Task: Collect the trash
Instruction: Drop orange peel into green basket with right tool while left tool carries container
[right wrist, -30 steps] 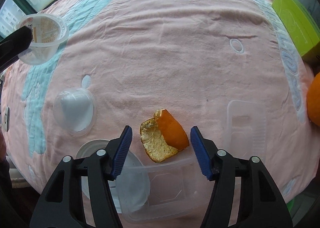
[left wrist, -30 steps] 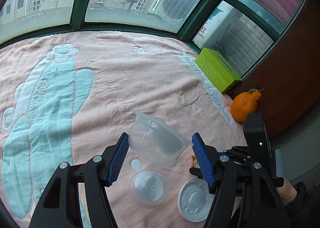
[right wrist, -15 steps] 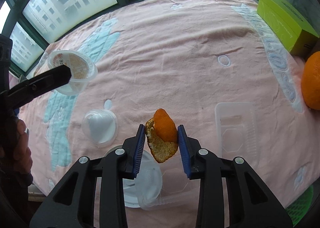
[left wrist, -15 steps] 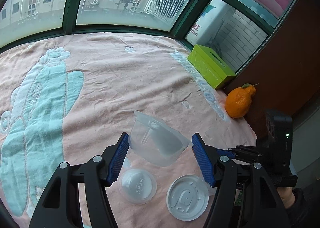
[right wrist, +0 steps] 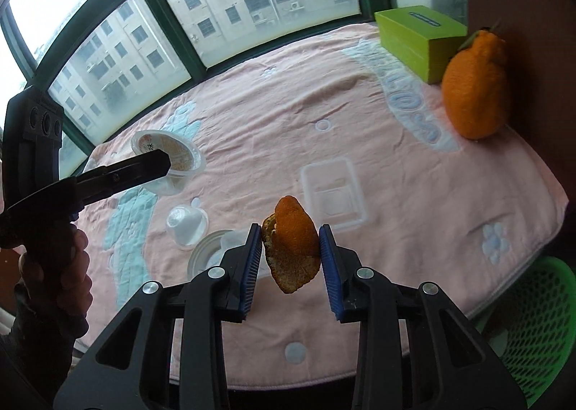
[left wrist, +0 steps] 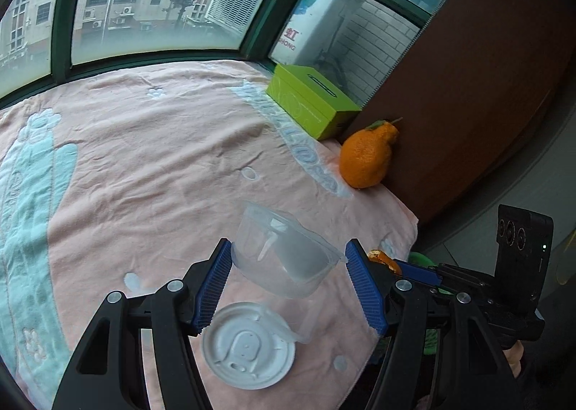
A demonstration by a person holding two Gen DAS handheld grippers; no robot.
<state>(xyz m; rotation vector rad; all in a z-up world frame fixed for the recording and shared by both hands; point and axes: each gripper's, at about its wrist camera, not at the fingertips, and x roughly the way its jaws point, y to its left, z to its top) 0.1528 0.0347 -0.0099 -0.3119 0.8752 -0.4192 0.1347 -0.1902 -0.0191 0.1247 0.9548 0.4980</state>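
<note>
White sign point(left wrist: 289, 40) outside the window, red character "虹" above letters "HONG"; pink towel point(right wrist: 410, 105), pale blue "HELLO"

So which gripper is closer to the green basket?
Right. The right gripper, pinching orange peel, hangs near the table edge beside the green basket; the left gripper, holding a clear cup, is farther over the table.

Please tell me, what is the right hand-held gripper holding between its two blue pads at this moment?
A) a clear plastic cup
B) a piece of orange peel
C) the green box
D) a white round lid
B: in the right wrist view, the right hand-held gripper is closed on a piece of orange peel, lifted above the pink cloth.
</note>
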